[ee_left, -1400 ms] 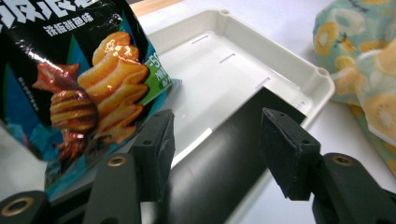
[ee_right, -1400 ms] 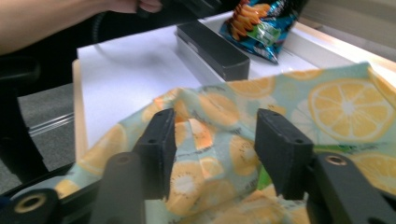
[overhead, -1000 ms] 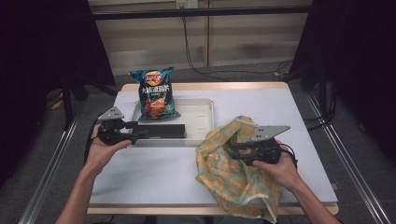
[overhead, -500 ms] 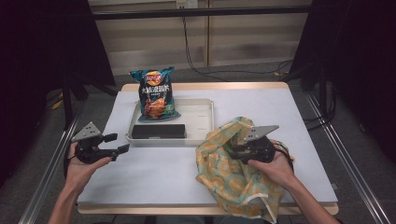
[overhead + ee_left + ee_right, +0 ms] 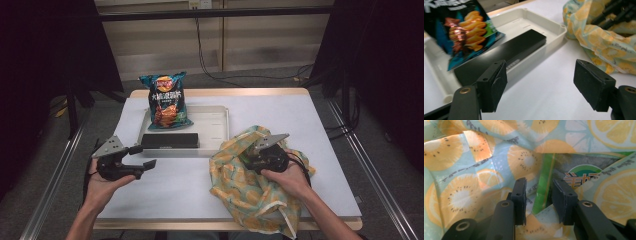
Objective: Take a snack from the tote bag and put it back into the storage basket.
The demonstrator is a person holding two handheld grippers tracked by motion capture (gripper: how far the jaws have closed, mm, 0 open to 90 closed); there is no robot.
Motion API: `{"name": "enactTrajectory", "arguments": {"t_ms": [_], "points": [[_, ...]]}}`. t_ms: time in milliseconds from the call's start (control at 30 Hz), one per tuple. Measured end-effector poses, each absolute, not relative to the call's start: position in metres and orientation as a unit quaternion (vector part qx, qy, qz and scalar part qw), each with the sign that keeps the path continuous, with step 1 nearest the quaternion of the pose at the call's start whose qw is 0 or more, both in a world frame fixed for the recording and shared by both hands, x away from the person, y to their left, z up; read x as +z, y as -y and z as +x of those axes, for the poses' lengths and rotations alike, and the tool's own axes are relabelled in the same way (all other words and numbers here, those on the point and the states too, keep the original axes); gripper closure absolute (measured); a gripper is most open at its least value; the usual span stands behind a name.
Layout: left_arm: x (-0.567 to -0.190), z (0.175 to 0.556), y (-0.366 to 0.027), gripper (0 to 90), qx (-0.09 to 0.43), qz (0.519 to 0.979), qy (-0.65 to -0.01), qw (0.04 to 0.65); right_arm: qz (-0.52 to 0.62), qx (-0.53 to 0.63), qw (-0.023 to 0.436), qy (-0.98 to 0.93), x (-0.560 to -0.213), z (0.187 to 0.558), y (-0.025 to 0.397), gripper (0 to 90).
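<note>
Fabric first: the fruit-print cloth bag (image 5: 250, 187) is slumped on the white table (image 5: 320, 130) at the near right, draping over the front edge, and I'm keeping my right gripper (image 5: 254, 159) buried in its mouth so the opening isn't flopping shut. Looking along that gripper (image 5: 538, 197), its jaws are sitting only a little apart with a fold of the cloth and the edge of a green packet (image 5: 574, 173) running up between them. Can't tell if they're actually pinching anything.

Over on the left I'm holding the left gripper (image 5: 145, 156) just above the table, clear of the tray (image 5: 220, 131). Its jaws are spread wide and gripping nothing. It's aiming at the black box (image 5: 509, 53) lying in the tray, with the chip bag (image 5: 165, 100) leaning across the tray's far left corner. My guess is the box goes into the bag next.
</note>
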State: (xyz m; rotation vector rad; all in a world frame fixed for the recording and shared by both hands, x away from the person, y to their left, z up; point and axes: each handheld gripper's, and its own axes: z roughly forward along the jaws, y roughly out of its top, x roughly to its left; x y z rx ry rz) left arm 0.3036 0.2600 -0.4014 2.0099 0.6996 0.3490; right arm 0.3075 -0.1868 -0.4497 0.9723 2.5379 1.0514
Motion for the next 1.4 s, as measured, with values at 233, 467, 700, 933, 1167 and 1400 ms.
{"name": "enactTrajectory", "arguments": {"t_ms": [233,467,700,933,1167,1400], "points": [[-0.411,0.299,-0.239,26.2,0.124,0.831,-0.274,0.467,0.333,0.340,0.118,-0.871,-0.451,0.312,0.184,58.8],[-0.417,0.293,-0.231,25.4,0.118,0.828,-0.269,0.478,0.328,0.308,0.116,-0.886,-0.452,0.320,0.176,55.6],[-0.420,0.293,-0.227,25.4,0.116,0.829,-0.268,0.477,0.327,0.269,0.127,-0.897,-0.453,0.324,0.163,48.0],[-0.417,0.290,-0.227,25.4,0.118,0.826,-0.266,0.483,0.327,0.237,0.153,-0.902,-0.455,0.327,0.156,60.4],[-0.416,0.288,-0.221,25.4,0.113,0.828,-0.256,0.486,0.321,0.235,0.165,-0.903,-0.454,0.326,0.157,73.3],[-0.414,0.287,-0.214,25.4,0.108,0.830,-0.249,0.487,0.330,0.256,0.157,-0.895,-0.450,0.323,0.162,83.5]]}}
